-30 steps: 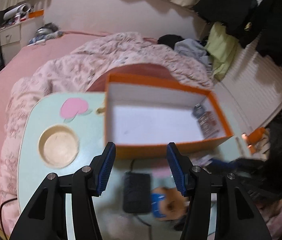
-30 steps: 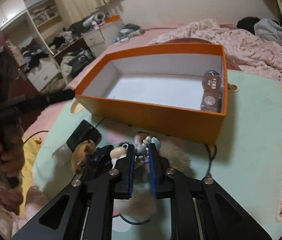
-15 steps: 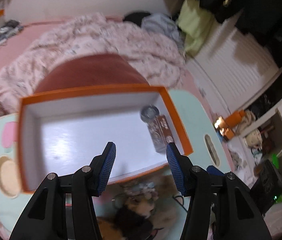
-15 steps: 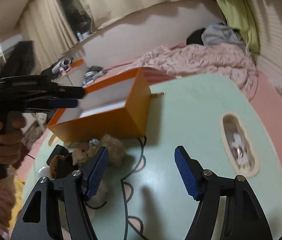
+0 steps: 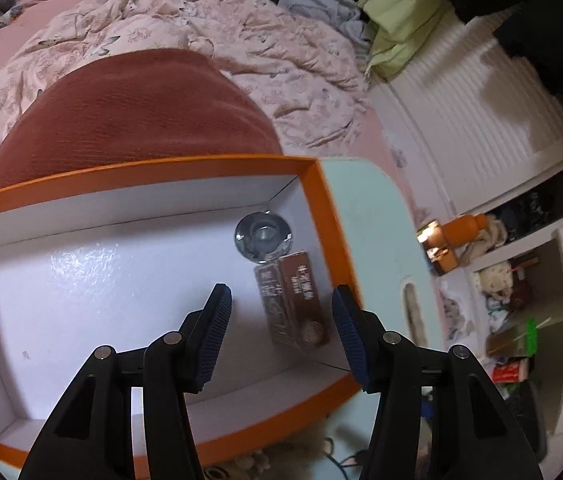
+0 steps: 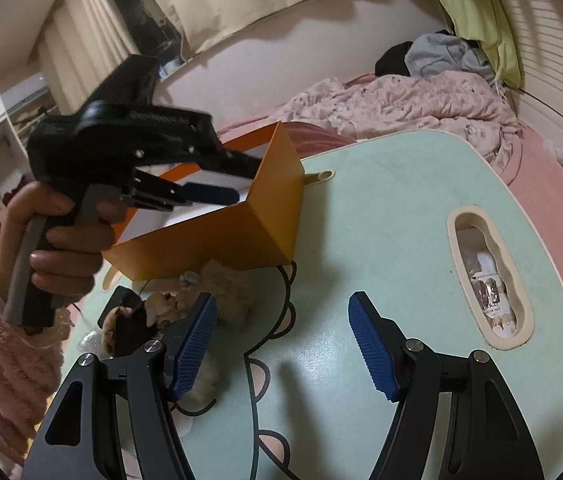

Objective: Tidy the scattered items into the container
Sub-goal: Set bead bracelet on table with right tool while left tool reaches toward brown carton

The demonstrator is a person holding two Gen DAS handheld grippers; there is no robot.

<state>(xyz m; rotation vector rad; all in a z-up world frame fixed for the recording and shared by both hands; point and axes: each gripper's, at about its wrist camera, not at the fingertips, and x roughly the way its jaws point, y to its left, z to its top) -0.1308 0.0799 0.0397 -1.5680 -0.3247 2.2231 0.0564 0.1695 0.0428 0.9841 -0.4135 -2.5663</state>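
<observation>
Orange box (image 5: 323, 216): white interior, rectangular | contents: brown packet (image 5: 295, 300), round metal item (image 5: 263, 236), right corner | left gripper (image 5: 279, 330): released, above box | right gripper (image 6: 281, 346): released, empty

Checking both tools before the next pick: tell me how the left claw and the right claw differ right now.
The left claw hangs over the orange box, above the brown packet; the right claw is over the bare green table. The left claw's gap looks narrower than the right's. Both are open and hold nothing.
</observation>
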